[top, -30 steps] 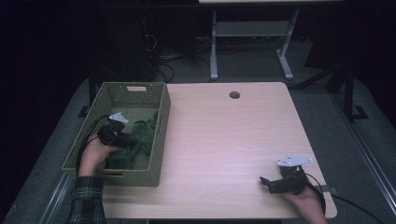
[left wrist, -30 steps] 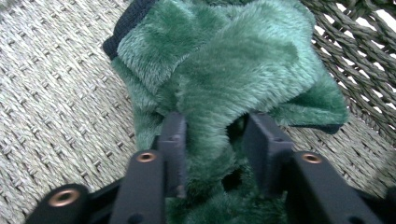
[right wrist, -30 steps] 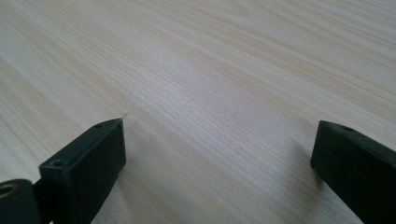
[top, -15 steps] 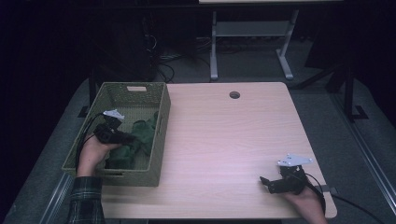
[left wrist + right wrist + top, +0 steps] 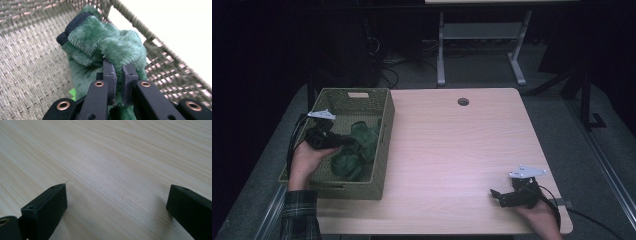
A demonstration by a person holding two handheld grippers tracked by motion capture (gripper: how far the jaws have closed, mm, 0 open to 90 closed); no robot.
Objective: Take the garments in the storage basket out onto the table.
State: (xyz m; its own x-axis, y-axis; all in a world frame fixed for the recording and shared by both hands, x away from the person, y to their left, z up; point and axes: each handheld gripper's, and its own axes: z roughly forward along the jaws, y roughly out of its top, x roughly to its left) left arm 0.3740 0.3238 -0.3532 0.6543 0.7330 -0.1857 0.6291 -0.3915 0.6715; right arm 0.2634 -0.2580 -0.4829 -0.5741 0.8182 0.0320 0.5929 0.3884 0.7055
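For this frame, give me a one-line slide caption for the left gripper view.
Left gripper fingers pinch a fold of the fuzzy green cloth inside the woven basket.

high: above, looking forward-down on pale wooden table (image 5: 447, 150) | gripper views: close, left shares woven olive basket (image 5: 384, 150) | right faces tabletop

a dim lab or office workroom: a pale wood-grain desk (image 5: 452, 150) with a cable hole (image 5: 463, 102) stands on grey carpet (image 5: 557, 105), tangled cables (image 5: 404, 62) lie on the floor behind it, and the metal legs of another table (image 5: 477, 45) stand beyond them.
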